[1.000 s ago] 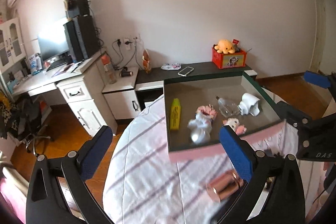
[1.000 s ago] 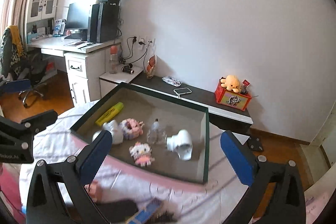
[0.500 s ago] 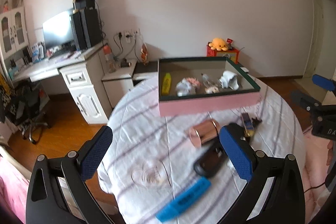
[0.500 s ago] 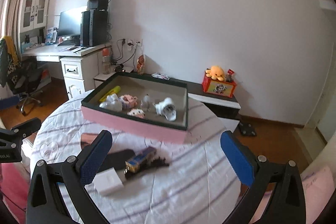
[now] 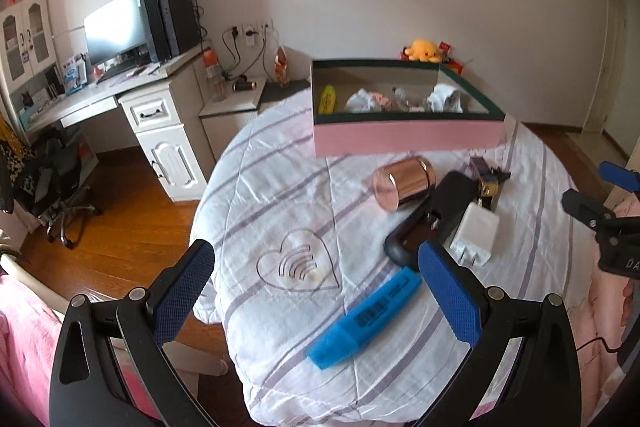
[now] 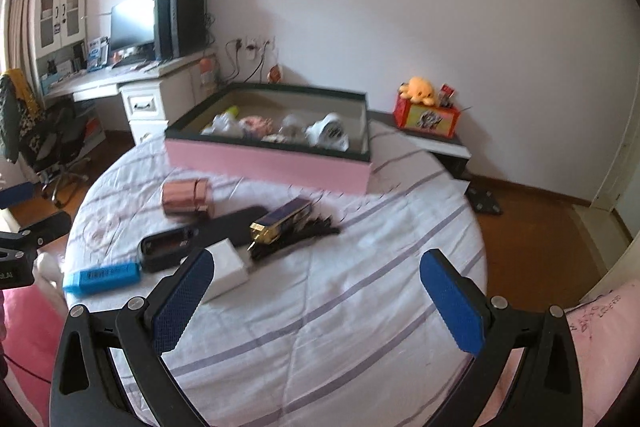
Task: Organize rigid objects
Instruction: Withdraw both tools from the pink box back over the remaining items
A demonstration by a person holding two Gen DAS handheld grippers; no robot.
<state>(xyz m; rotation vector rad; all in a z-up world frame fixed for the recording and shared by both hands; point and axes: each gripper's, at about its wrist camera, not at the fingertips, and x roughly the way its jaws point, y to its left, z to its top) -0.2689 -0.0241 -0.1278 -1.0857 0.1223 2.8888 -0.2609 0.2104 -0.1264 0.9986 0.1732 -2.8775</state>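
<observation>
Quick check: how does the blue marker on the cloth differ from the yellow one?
The blue marker lies loose on the striped cloth, near the left claw; the yellow marker already sits inside the pink box, at its left end. The blue one shows full length, the yellow one is partly hidden by the wall. Both lie flat.

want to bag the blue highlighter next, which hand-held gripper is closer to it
Left. The blue highlighter lies just ahead of the left hand-held gripper, between its open fingers. The right hand-held gripper sits further off, with the highlighter off to its left.
</observation>
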